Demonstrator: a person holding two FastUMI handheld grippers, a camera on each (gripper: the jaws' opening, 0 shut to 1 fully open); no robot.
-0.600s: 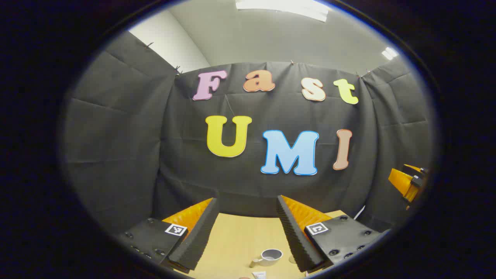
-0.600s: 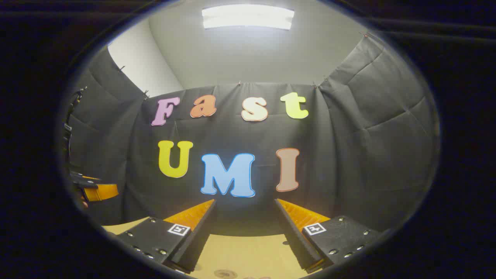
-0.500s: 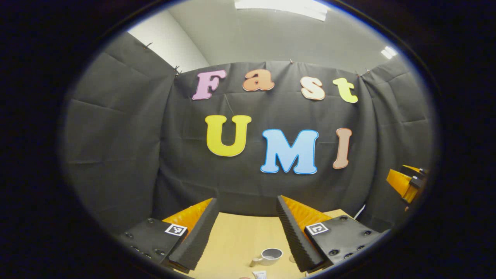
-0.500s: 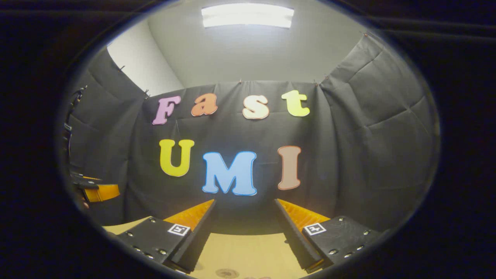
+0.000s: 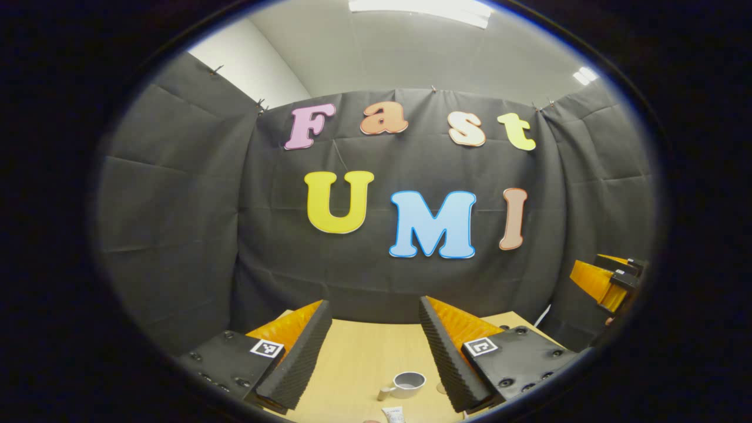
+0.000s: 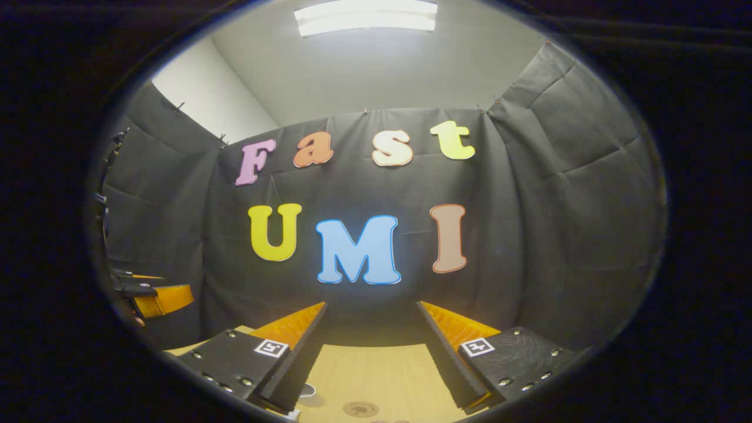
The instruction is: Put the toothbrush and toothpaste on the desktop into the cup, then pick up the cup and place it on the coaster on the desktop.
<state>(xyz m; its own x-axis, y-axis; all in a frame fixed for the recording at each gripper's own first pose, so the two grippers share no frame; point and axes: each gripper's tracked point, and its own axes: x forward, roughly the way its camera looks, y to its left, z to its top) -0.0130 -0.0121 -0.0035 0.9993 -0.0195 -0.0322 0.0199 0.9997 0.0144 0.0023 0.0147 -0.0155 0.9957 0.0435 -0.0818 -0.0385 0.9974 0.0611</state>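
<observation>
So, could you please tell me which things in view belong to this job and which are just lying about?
Job: cup, toothpaste, what looks like the coaster, desktop, left gripper, right gripper, both open.
Just there: black cloth wall, ceiling light.

A small grey cup (image 5: 408,382) with a side handle stands upright and empty on the light wooden desk (image 5: 358,364), well in from its far edge. Just nearer than it lies the white end of the toothpaste (image 5: 393,414) tube. A round brownish coaster (image 6: 360,408) lies flat on the desk.
</observation>
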